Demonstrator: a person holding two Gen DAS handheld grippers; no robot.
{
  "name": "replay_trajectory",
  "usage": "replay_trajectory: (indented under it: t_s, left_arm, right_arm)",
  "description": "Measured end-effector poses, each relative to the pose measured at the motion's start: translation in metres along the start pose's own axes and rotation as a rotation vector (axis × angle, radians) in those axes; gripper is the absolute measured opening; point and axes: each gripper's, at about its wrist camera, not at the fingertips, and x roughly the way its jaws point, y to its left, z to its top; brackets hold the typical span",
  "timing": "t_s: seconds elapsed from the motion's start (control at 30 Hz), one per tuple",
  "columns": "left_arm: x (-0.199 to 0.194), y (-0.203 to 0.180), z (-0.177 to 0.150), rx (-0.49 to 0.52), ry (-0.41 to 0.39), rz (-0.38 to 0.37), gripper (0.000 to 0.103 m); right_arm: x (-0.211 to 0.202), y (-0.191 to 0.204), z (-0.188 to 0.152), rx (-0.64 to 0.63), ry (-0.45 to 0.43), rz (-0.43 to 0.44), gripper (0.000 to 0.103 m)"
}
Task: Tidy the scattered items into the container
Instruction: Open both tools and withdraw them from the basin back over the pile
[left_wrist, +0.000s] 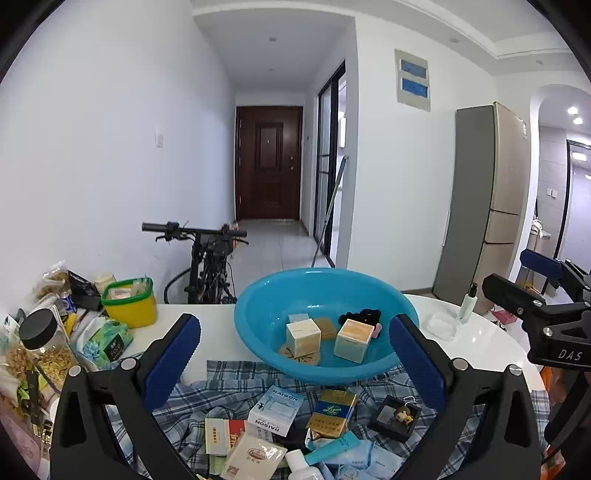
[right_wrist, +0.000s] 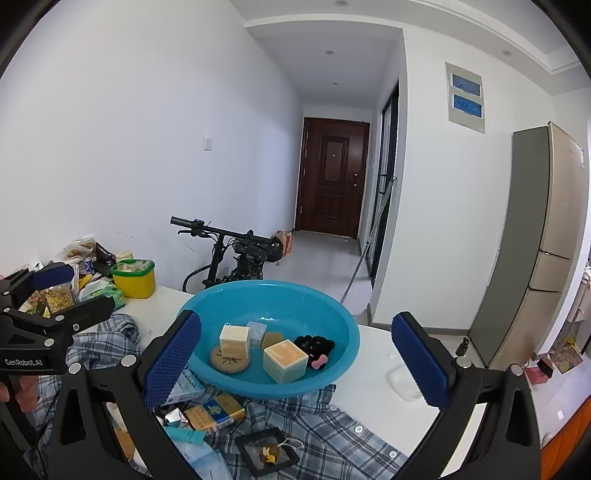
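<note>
A round turquoise plastic basin (left_wrist: 325, 295) sits on a white tabletop (left_wrist: 218, 325), its near edge resting on a rumpled blue-and-white plaid shirt (left_wrist: 229, 391). Inside the basin lie two cream-and-tan cube boxes (left_wrist: 303, 336), a smaller pale blue box (left_wrist: 298, 318) at about 11 o'clock from them, a flat round tan coaster (left_wrist: 300, 355), and a black scrunchie (left_wrist: 360, 316) with a small pink clip (right_wrist: 320, 361) at about 2 o'clock.

The left gripper (left_wrist: 295, 365) hangs above the shirt with its blue-padded jaws spread wide and nothing between them — it is released. Below it, at 6 o'clock from the basin, scattered items lie on the shirt: a white-and-blue RAISON carton (left_wrist: 275, 410), a gold-and-blue cigarette pack (left_wrist: 334, 413), a red-and-white flat packet (left_wrist: 224, 435), a beige sachet (left_wrist: 255, 456), a teal tube (left_wrist: 332, 448), and a black square frame holding a small yellow figure (left_wrist: 397, 417).

The right gripper (right_wrist: 295, 365) also hangs with jaws wide apart and empty — seen from its own camera, the basin lies straight ahead at 12 o'clock.

At 9 o'clock from the basin stand a yellow tub with a green rim (left_wrist: 129, 301), a clear jar with a black lid (left_wrist: 40, 339) and food packets. At 3 o'clock stands a small white spray bottle (left_wrist: 467, 302). Behind the table are a black bicycle (left_wrist: 207, 254), a dark brown door (left_wrist: 269, 162) and a grey-gold refrigerator (left_wrist: 484, 199)
</note>
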Motion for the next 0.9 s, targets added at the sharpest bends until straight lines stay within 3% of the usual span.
replay_trajectory:
  t_s: [0.37, 0.9]
  left_arm:
    - [-0.024, 0.005, -0.036, -0.046, -0.003, -0.030, 0.103]
    - [-0.015, 0.003, -0.116, -0.074, 0.159, -0.039, 0.103]
  right_arm:
    - [-0.018, 0.002, -0.044, 0.079, 0.044, 0.007, 0.103]
    - [-0.022, 0.011, -0.116, 0.091, 0.173, -0.010, 0.103]
